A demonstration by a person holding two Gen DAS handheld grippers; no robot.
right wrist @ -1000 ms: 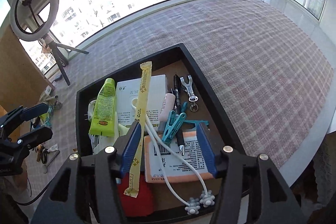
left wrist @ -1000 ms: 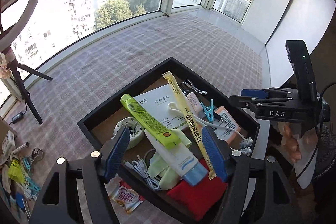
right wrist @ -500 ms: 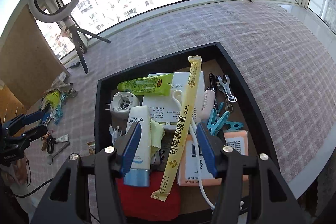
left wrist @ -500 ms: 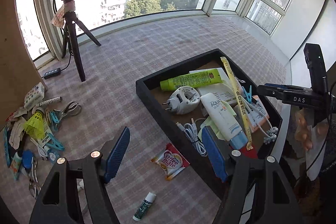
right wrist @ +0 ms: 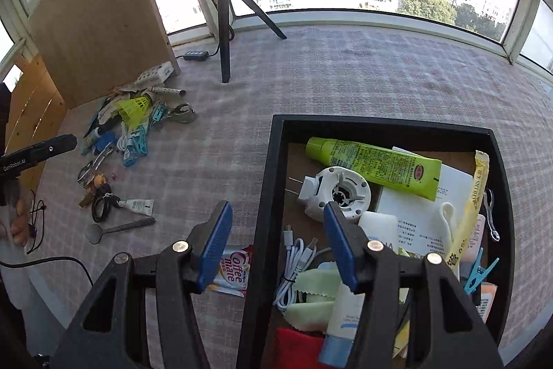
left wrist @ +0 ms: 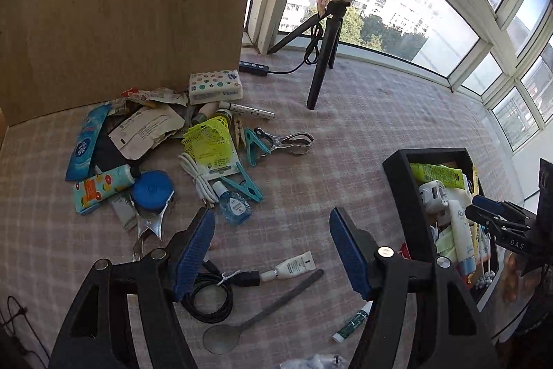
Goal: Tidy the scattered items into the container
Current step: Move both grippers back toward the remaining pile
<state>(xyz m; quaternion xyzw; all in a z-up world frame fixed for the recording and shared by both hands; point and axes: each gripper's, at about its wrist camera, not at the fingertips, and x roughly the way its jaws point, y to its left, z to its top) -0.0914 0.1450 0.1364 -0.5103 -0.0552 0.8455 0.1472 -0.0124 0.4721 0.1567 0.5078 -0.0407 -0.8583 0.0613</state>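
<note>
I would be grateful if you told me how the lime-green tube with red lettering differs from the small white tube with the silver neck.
The lime-green tube lies inside the black tray, resting partly on a white booklet; the small white tube lies outside it on the checked cloth, touching a coiled black cable. The green tube looks clearly longer and fatter in the right wrist view. Both lie flat, and neither is gripped.
</note>
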